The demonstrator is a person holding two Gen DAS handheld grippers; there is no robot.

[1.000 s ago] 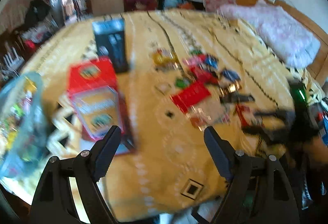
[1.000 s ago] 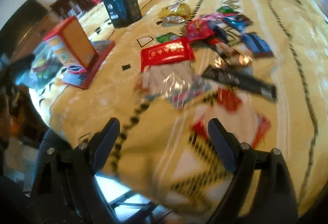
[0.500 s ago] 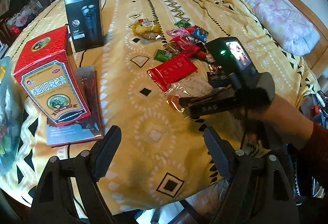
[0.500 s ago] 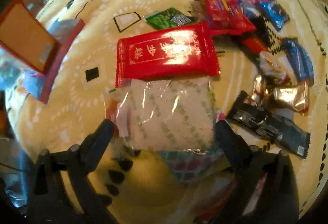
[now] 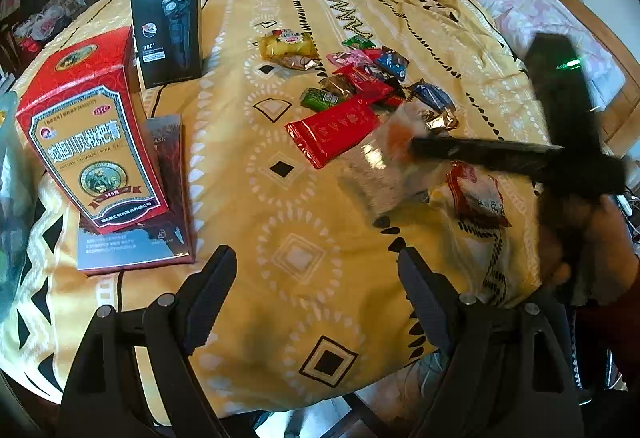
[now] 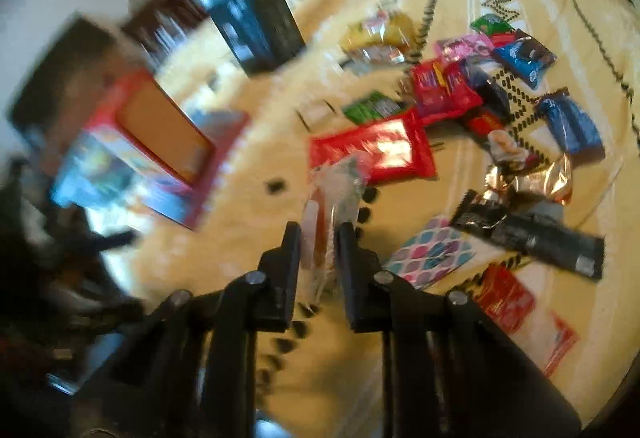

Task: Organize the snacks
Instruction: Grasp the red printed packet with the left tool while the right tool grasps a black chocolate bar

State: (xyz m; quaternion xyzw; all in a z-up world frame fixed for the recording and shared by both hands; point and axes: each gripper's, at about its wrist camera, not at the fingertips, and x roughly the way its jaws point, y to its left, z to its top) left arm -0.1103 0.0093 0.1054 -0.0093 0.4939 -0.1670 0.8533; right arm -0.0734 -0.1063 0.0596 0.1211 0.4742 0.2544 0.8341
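My right gripper (image 6: 318, 234) has just been closing and now pinches a clear crinkly snack packet (image 6: 334, 193) between its pads, the packet raised off the yellow patterned tablecloth (image 5: 248, 205), just near of the flat red packet (image 5: 334, 129). My left gripper (image 5: 316, 278) hangs wide with nothing between its fingers, over the near edge of the table. The other snacks (image 5: 360, 77) lie scattered right of centre; the red carton (image 5: 88, 129) and black shaver box (image 5: 168, 25) stand at the left.

Yellow cloth (image 5: 248, 197) with black-white diamonds ahead of my left gripper (image 5: 316, 278). Red packet (image 5: 334, 129) beyond. Clear packet (image 6: 334, 205), orange inside, in my black right gripper (image 6: 318, 238). Black box (image 5: 168, 23) far left.
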